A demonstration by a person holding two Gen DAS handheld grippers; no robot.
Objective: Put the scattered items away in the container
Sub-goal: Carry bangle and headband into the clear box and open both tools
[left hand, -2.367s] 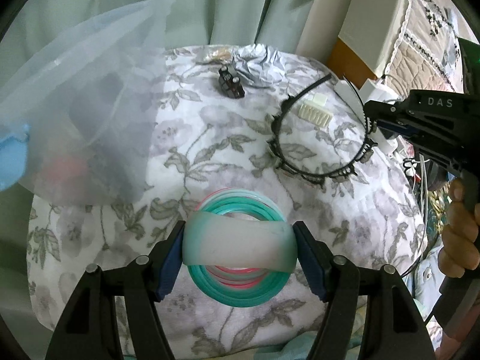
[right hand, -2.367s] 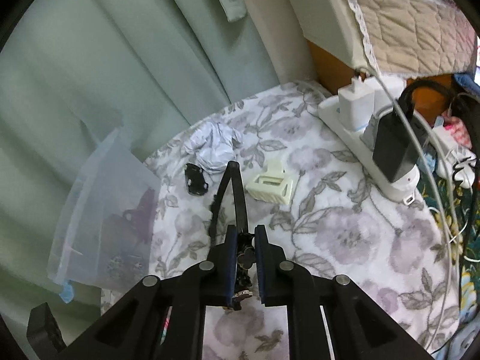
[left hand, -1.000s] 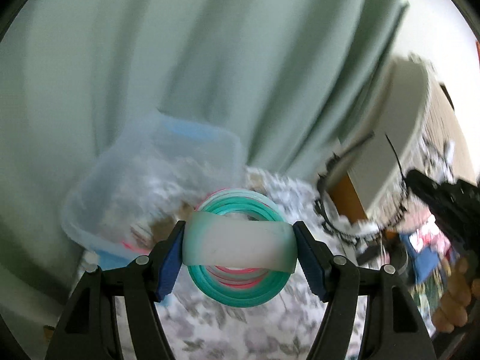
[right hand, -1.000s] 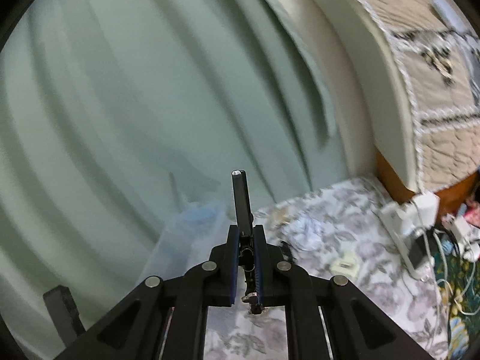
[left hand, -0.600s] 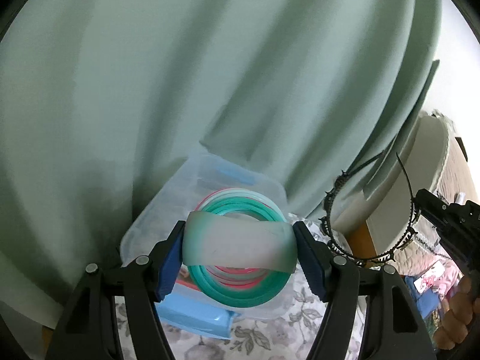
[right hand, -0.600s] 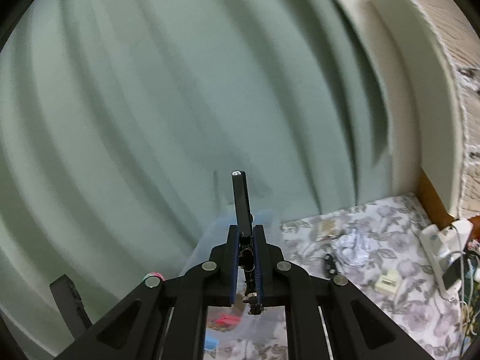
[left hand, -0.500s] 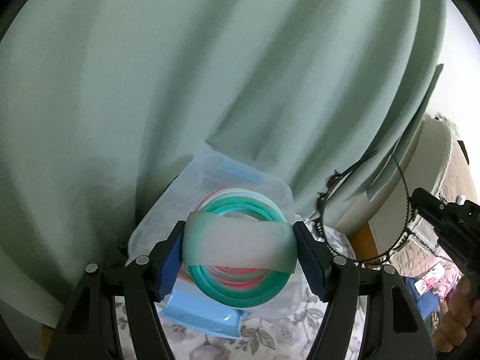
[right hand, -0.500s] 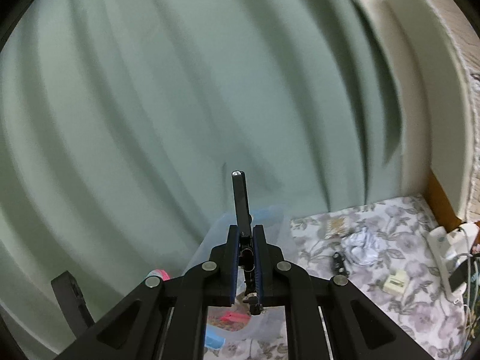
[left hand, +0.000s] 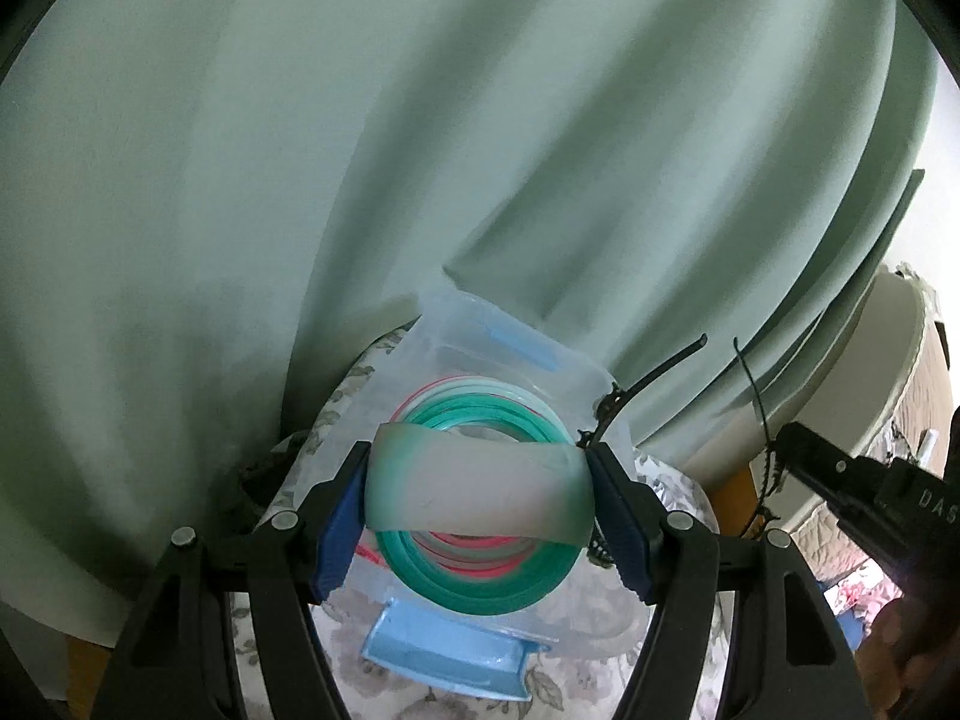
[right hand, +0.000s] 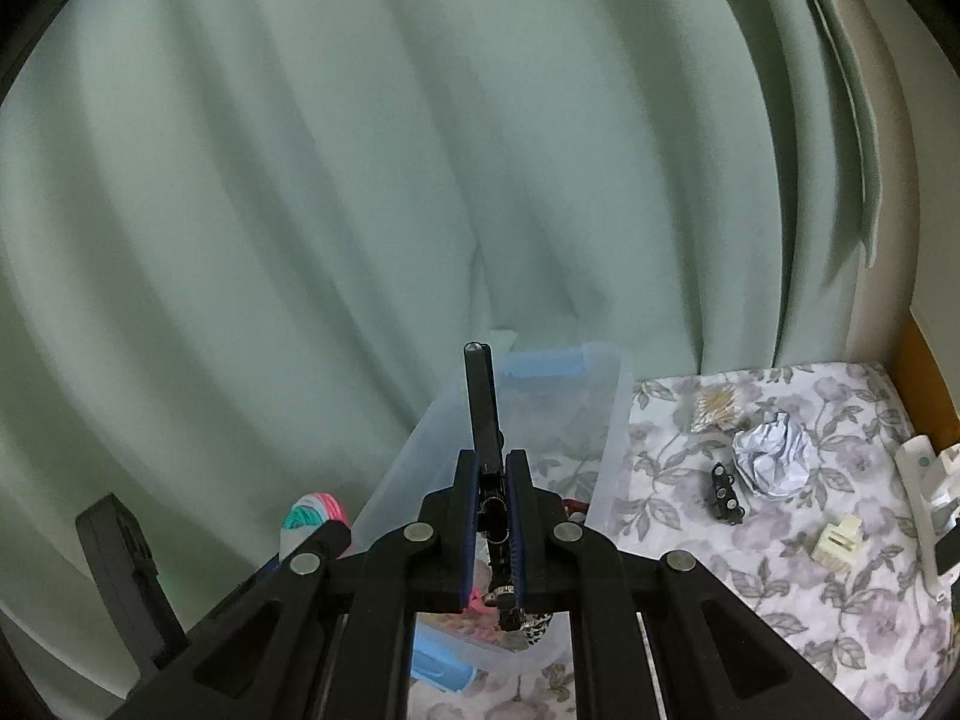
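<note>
My left gripper (left hand: 477, 495) is shut on a stack of green, white and pink rings (left hand: 480, 570) wrapped by a pale band, held just above the clear plastic container (left hand: 456, 336) with blue clips. The same rings (right hand: 312, 516) peek in at the lower left of the right wrist view. My right gripper (right hand: 493, 471) is shut on a black spiked headband (right hand: 480, 402), seen edge-on over the container (right hand: 606, 462). From the left wrist view, that headband (left hand: 660, 369) hangs at the container's right rim.
A green curtain (right hand: 360, 180) hangs right behind the container. On the floral cloth (right hand: 780, 570) lie a crumpled paper ball (right hand: 777, 456), a small black clip (right hand: 726, 492), a cream plastic piece (right hand: 840, 543) and a white power strip (right hand: 930, 510). A padded headboard (left hand: 870, 390) rises to the right.
Both grippers have swung toward the container with their loads; it now lies directly under the rings, and the headband has come closer to its right rim.
</note>
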